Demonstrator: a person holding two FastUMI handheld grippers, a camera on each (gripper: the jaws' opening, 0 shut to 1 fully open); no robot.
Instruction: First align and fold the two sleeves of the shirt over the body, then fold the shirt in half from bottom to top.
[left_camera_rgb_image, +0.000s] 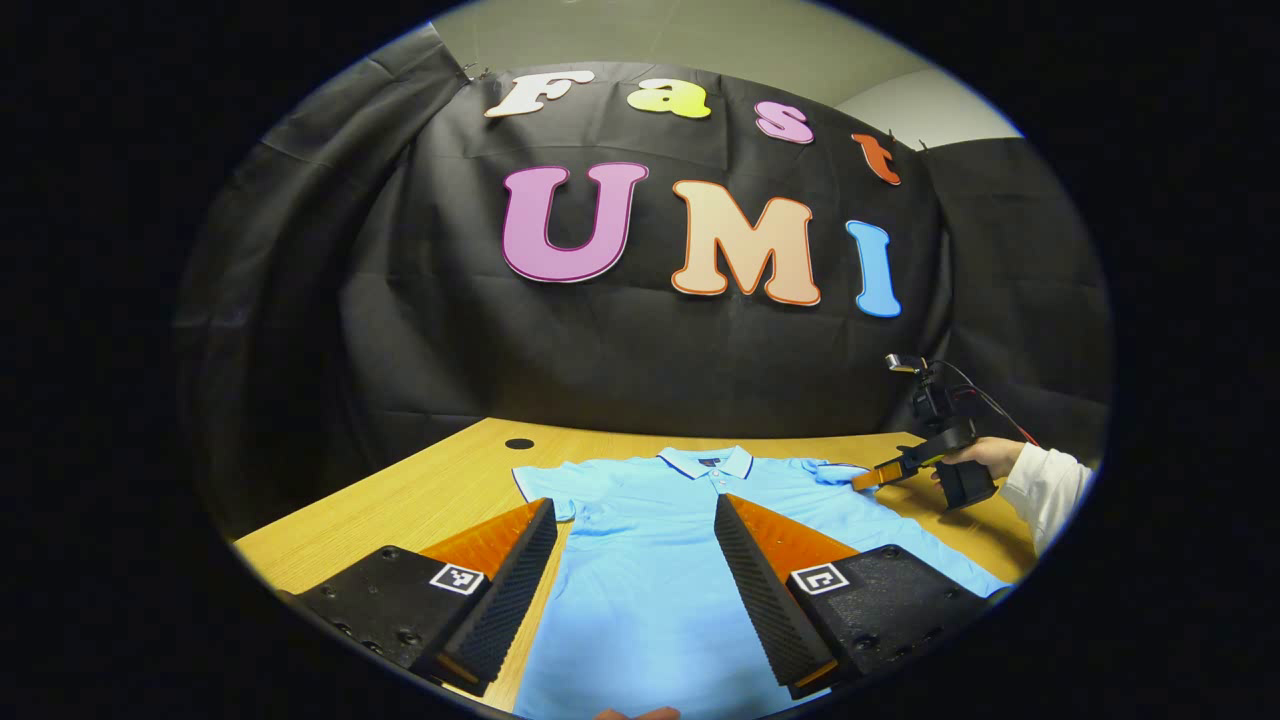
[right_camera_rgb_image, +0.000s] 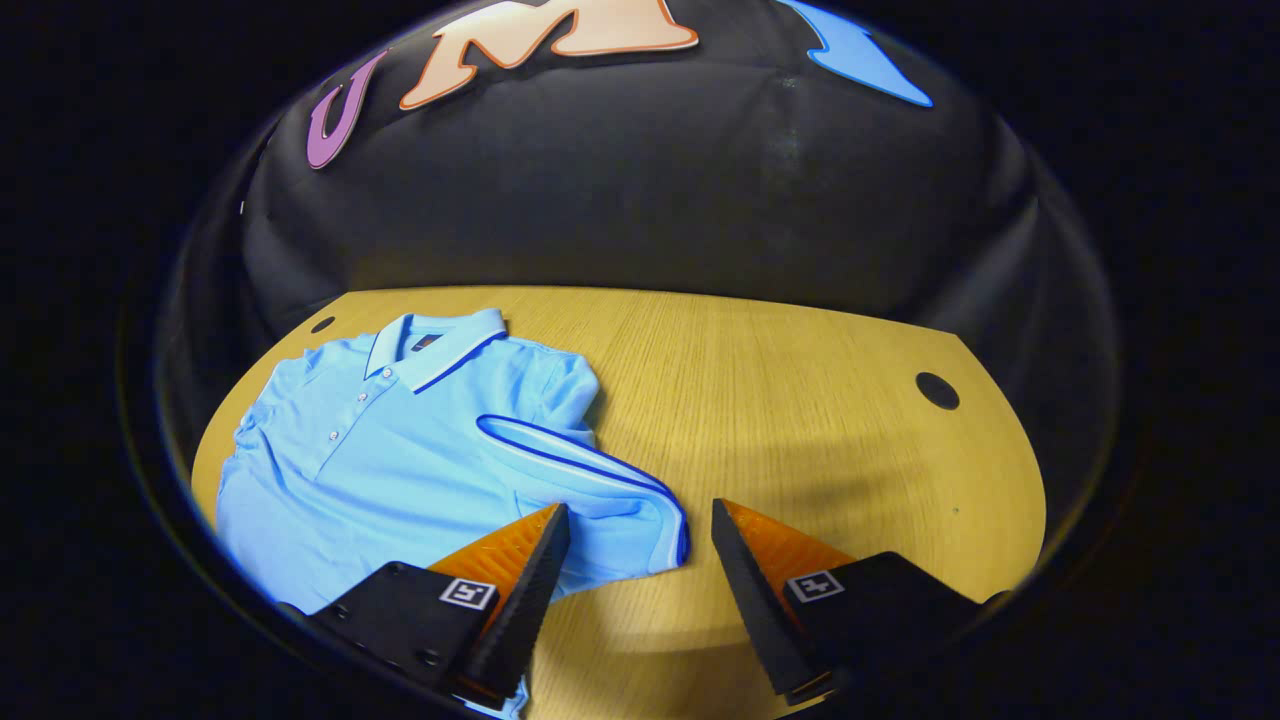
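On the worktop: a light blue short-sleeved polo shirt (left_camera_rgb_image: 650, 520) with a white-edged collar lies flat and face up on the pale wood-grain worktop (left_camera_rgb_image: 440, 480), collar toward the black cloth wall, hem toward the person.
Left sleeve: in the left gripper view it lies spread out flat to the side (left_camera_rgb_image: 540, 485), not yet folded.
Right sleeve: in the right gripper view this navy-and-white-trimmed sleeve (right_camera_rgb_image: 590, 480) lies rumpled at the shirt's edge, its cuff just ahead of the fingers, not laid over the body.
Left hand-held gripper (left_camera_rgb_image: 635, 560): released, jaws spread wide over the lower body of the shirt, nothing between them.
Right hand-held gripper (right_camera_rgb_image: 640, 560): released too, jaws apart, one finger over the sleeve's hem and the other over bare wood; I cannot tell whether it touches the cloth. The left gripper view shows it farther off (left_camera_rgb_image: 880, 472), held by a hand in a white sleeve (left_camera_rgb_image: 990, 458), its tips at the shirt's right shoulder.
Step in hand: by my reading the first one, the sleeve folds, with the right sleeve being addressed and neither fold complete.
Next move calls for: closing on the cuff edge through one layer only, then carrying it inward across the chest and laying it flat; the left sleeve needs the same before the bottom-to-top fold.
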